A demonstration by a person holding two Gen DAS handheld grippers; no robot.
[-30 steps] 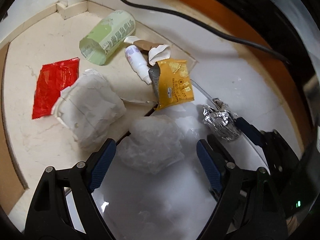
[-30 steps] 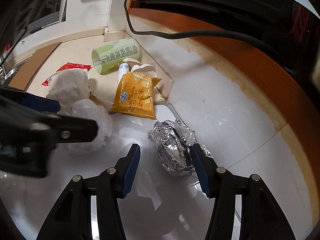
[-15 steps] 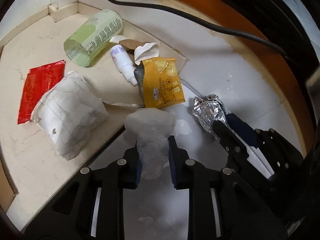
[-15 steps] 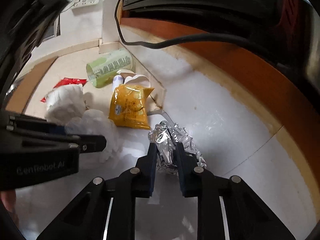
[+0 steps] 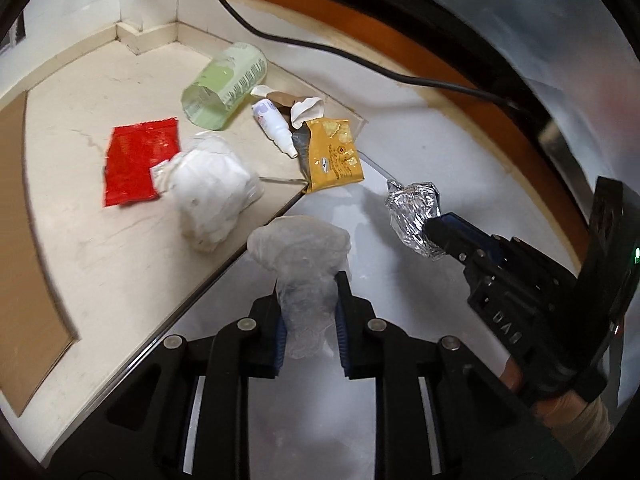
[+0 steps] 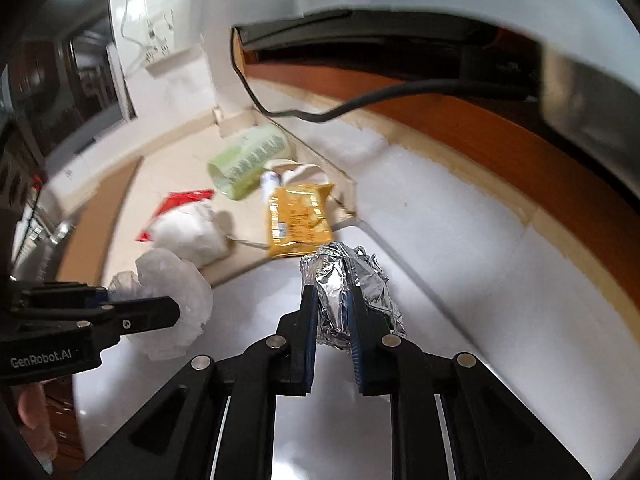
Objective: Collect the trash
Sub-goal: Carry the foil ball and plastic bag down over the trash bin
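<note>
A crumpled clear plastic wad (image 5: pixel 306 268) is pinched between the left gripper (image 5: pixel 308 312) pads above the white floor (image 5: pixel 420 152), while a foil ball (image 6: pixel 348 292) is clamped by the right gripper (image 6: pixel 332 312) beside it.

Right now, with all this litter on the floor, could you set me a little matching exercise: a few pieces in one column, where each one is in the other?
Things:
1. crumpled silver foil ball
2. crumpled clear plastic bag
3. flat red wrapper
4. pale green cylindrical container

Places:
A. lying on its side near the wall corner
B. pinched in the left gripper
C. flat on the beige floor, partly under a white wad
D. pinched in the right gripper

Pairs: 1-D, 2-B, 3-C, 4-A
</note>
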